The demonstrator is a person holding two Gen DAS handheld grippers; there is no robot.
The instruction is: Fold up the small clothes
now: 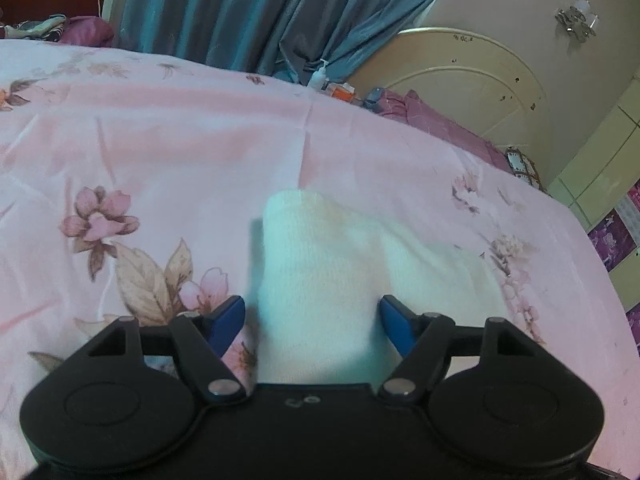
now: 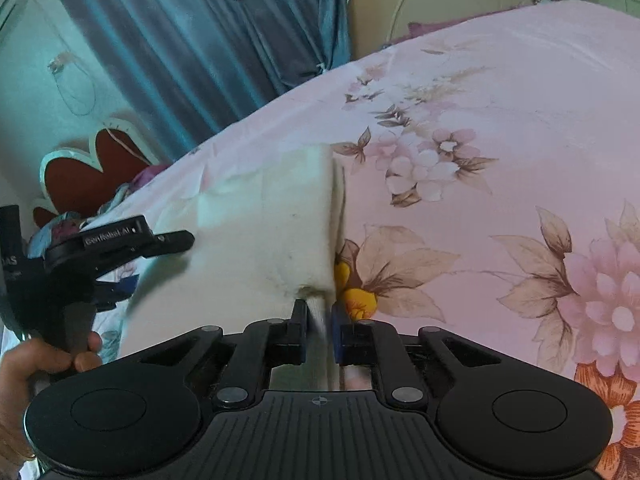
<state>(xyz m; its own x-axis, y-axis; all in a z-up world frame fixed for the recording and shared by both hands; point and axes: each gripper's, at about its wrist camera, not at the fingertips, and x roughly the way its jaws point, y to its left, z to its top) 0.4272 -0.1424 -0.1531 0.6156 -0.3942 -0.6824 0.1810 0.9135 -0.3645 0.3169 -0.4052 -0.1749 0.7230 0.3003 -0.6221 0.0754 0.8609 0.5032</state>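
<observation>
A small white knitted garment [image 1: 320, 264] lies on the pink floral bedsheet [image 1: 160, 140]. My left gripper [image 1: 311, 316] is open, its blue fingers standing on either side of the garment's near end, with a gap at the left finger. In the right wrist view the same white garment [image 2: 264, 232] is lifted into a fold with a straight right edge. My right gripper [image 2: 320, 316] is shut on the bottom of that edge. The left gripper [image 2: 160, 260] shows at the far left of this view against the garment's side, held by a person's hand [image 2: 40, 364].
The bedsheet [image 2: 500, 120] spreads wide to the right of the garment. Blue curtains [image 1: 240, 8] hang behind the bed. A cream headboard [image 1: 460, 88] and purple bedding [image 1: 420, 116] stand at the far right, where the bed's edge drops to a tiled wall [image 1: 600, 152].
</observation>
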